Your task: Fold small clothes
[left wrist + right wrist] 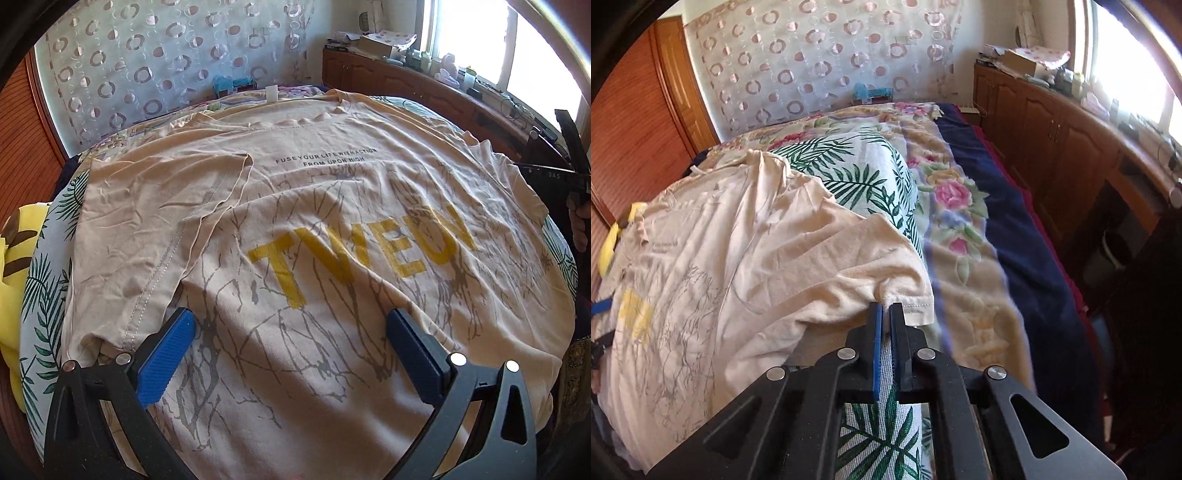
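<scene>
T-shirt (332,221) lies spread on a leaf-print sheet (857,173) over the bed, near wooden cabinets (1052,147). Left gripper (291,332) jaws gape wide above it; right gripper (885,314) jaws pinch its sleeve (908,291).

Beige T-shirt (332,229): large yellow letters "TVEUN" across the middle; above them two small dark lines, "FUSE YOUR LIFE WITH ACTION" and "FROM UPON HIGH". Black gripper part (554,177) at the right edge: pale letters "DAS", the rest not readable.

Home bedroom: quilted bed (960,229), patterned curtain (820,59), wooden cabinets (1052,147).
</scene>
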### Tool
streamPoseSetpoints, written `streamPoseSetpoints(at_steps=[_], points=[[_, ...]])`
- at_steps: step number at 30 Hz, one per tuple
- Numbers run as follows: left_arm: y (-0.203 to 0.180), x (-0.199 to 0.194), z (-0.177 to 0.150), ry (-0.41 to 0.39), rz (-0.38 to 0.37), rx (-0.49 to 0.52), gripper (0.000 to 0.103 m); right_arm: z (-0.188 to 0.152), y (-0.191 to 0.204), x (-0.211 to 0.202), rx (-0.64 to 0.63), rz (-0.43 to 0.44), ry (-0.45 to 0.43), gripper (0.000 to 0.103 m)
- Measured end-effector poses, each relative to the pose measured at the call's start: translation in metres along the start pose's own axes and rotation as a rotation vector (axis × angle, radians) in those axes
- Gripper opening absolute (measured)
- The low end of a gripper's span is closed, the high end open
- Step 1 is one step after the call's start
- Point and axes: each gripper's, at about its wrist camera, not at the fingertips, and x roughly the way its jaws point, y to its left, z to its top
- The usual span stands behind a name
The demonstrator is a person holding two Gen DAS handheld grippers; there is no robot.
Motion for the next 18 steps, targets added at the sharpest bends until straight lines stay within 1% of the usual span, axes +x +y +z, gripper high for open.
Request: streamPoseSetpoints(at_steps=[2, 3, 6, 10, 12, 14, 15, 16, 17, 18], points=[[0.000, 0.000, 0.000, -0.001, 0.000, 0.000, 0.103, 0.003, 0.008, -0.008, -0.029, -0.016, -0.027, 0.003], [0.000, 0.000, 0.000, -0.001, -0.001, 0.000, 0.103, 0.005, 0.013, -0.014, -0.041, -0.009, -0.047, 0.003], [0.000, 0.000, 0.000, -0.001, -0.001, 0.000, 0.103, 0.014, 0.036, -0.037, -0.081, 0.046, -0.110, 0.003], [0.000, 0.000, 0.000, -0.002, -0.001, 0.000, 0.103, 0.025, 0.091, -0.064, -0.176, 0.143, -0.170, 0.003], [0.000, 0.000, 0.000, -0.001, -0.001, 0.000, 0.103, 0.027, 0.124, -0.073, -0.231, 0.199, -0.191, 0.003], [0.000, 0.000, 0.000, -0.002, -0.002, -0.001, 0.103, 0.027, 0.150, -0.077, -0.266, 0.232, -0.208, 0.003], [0.000, 0.000, 0.000, -0.002, -0.002, -0.001, 0.103, 0.027, 0.161, -0.076, -0.278, 0.239, -0.207, 0.008], [0.000, 0.000, 0.000, -0.003, -0.002, -0.001, 0.103, 0.026, 0.167, -0.074, -0.286, 0.238, -0.201, 0.018], [0.000, 0.000, 0.000, -0.003, -0.002, -0.001, 0.103, 0.025, 0.171, -0.072, -0.292, 0.230, -0.197, 0.025], [0.000, 0.000, 0.000, -0.003, -0.002, -0.001, 0.103, 0.023, 0.171, -0.071, -0.296, 0.217, -0.195, 0.036]])
